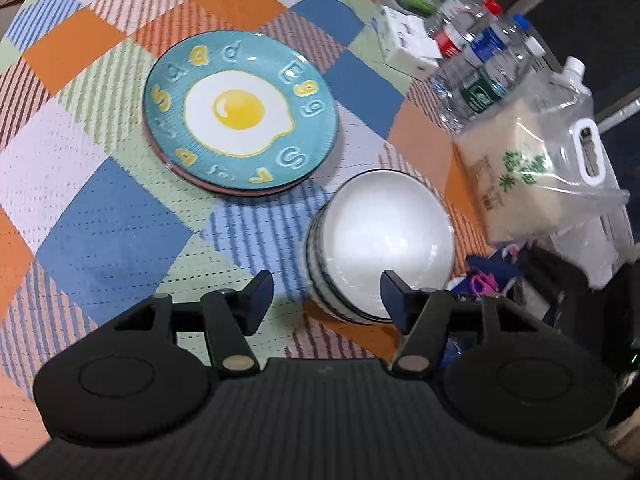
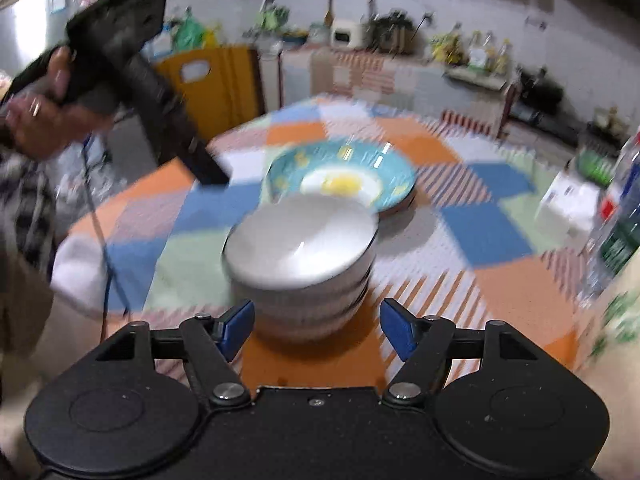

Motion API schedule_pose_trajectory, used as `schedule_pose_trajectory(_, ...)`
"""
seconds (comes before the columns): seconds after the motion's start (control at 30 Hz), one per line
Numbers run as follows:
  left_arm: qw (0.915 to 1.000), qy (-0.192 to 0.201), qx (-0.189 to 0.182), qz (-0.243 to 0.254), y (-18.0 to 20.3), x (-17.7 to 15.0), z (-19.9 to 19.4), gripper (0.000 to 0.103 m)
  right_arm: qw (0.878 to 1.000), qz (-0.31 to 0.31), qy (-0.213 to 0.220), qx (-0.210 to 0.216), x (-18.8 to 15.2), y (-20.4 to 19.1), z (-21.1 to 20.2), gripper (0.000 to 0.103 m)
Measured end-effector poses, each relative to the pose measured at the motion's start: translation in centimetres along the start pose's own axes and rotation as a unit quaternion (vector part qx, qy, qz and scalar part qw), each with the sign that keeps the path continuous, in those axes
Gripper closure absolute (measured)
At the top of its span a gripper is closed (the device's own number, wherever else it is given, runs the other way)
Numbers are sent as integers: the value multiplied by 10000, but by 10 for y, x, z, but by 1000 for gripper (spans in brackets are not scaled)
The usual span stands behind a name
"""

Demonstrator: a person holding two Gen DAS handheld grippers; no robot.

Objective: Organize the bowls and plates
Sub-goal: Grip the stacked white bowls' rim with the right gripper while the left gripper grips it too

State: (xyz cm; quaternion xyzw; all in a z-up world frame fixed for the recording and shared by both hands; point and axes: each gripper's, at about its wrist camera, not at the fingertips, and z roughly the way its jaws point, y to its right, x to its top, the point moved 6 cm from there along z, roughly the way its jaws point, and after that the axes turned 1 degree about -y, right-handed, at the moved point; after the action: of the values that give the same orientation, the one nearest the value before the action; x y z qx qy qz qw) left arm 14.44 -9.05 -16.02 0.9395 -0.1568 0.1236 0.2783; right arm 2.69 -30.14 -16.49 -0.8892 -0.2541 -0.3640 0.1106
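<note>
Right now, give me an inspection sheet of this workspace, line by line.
Surface: table under a checked cloth of orange, blue, green and white patches.
Job's things: teal egg-print plate on top of a plate stack; white bowls nested in a stack beside it, apart from the plates.
Clutter: water bottles, white box, bag of rice, scissors along the table's edge.
Grippers: left gripper jaws open, empty; right gripper jaws open, empty, facing the bowl stack.
Cables: dark cable hanging below the person's hand.
Surroundings: kitchen counter with crowded items, blurred.
</note>
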Motion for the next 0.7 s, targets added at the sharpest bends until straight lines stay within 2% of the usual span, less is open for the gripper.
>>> schedule_pose_trajectory(0.23,9993,30,-121,-363,-13,-6,32,40,9993,48,-293,-208,-21,-12,43,28)
schedule_pose_trajectory(0.43,9977,461,49,-485,-18,-1,54,34,9978,350,-510,-231,-19,-9,75,27)
schedule_pose_trajectory(0.57,9970,244,-219,-695,-19,-3,71,36,9979,214,-530,-290,-16,-14,90,25)
schedule_pose_trajectory(0.63,9982,33,-97,-584,-18,-5,80,37,9979,48,-481,-440,-16,-18,95,19)
schedule_pose_trajectory(0.67,9985,108,-20,-534,-18,-6,81,38,9978,-36,-432,-494,-16,-19,96,12)
schedule_pose_trajectory(0.7,9985,162,13,-528,-18,-7,82,38,9979,-82,-342,-551,-16,-20,97,10)
